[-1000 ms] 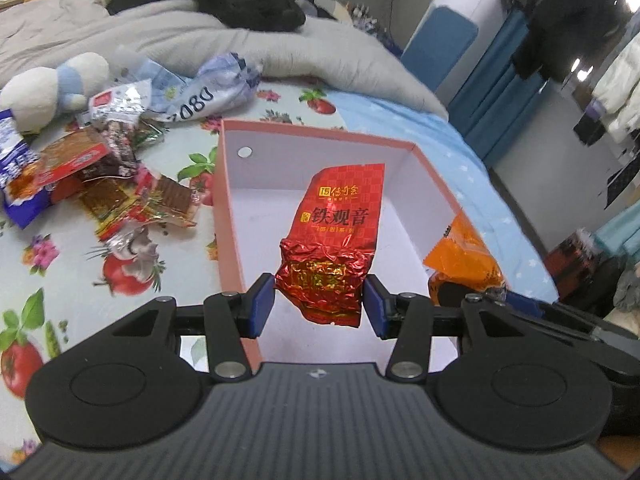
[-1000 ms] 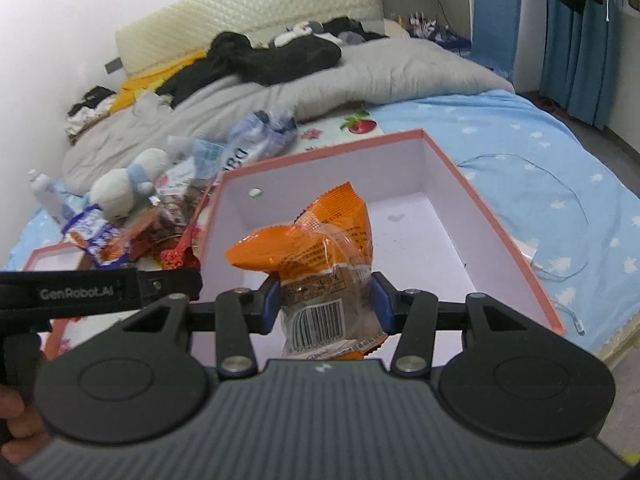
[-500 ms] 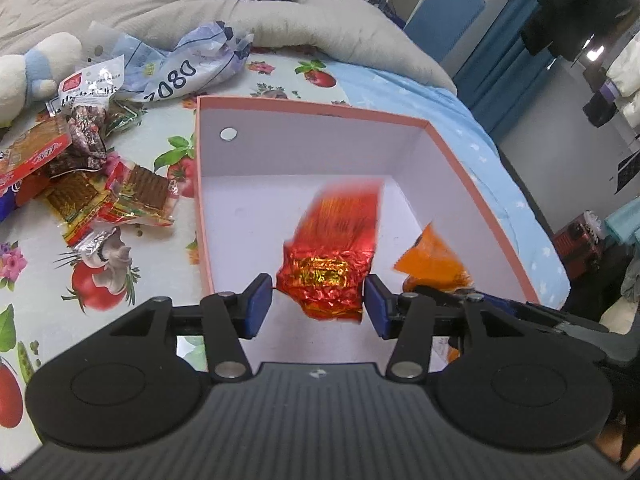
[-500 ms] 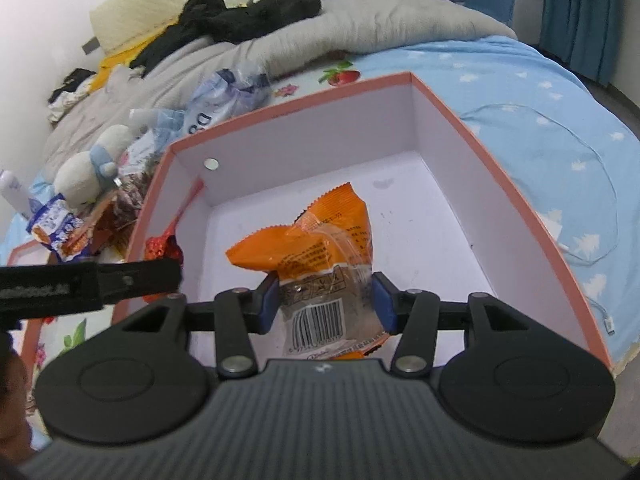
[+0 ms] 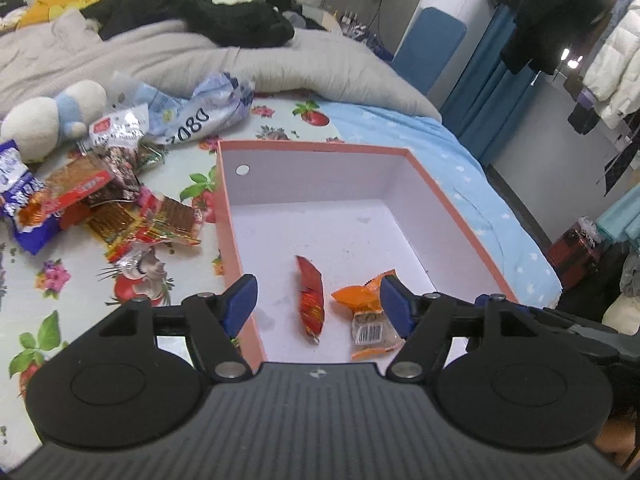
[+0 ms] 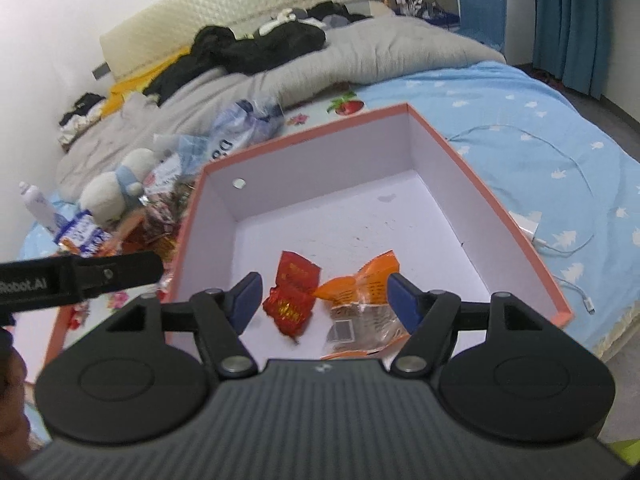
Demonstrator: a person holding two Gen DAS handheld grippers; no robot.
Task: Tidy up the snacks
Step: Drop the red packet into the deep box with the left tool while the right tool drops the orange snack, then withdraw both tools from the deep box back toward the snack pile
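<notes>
So my left gripper (image 5: 318, 298) is spread wide with nothing in it, hanging over the near left corner of the box (image 5: 228, 216). The left finger sits right about over the box's left wall, the right finger over the floor inside. Between them, down on the box floor, is the red packet (image 5: 311, 300), which looks edge-on and thin from this side, and just right of it the orange packet (image 5: 366, 312), close to my right fingertip. Neither is touching the fingers as far as I can tell.

Off to the left of the box, there's a messy snack pile (image 5: 100, 204) on the fruit-print sheet (image 5: 72, 280), with a plush toy (image 5: 52, 116) behind it.

My right gripper (image 6: 322, 298) is wide apart and empty too, over the box's (image 6: 500, 216) near end. From here the red packet (image 6: 294, 298) lies flat, nearer my left finger, and the orange packet (image 6: 360, 300) is beside it, nearly touching, running under my right finger. Those two are all that's in the box. The other gripper's arm (image 6: 80, 278) pokes in at the left.
</notes>
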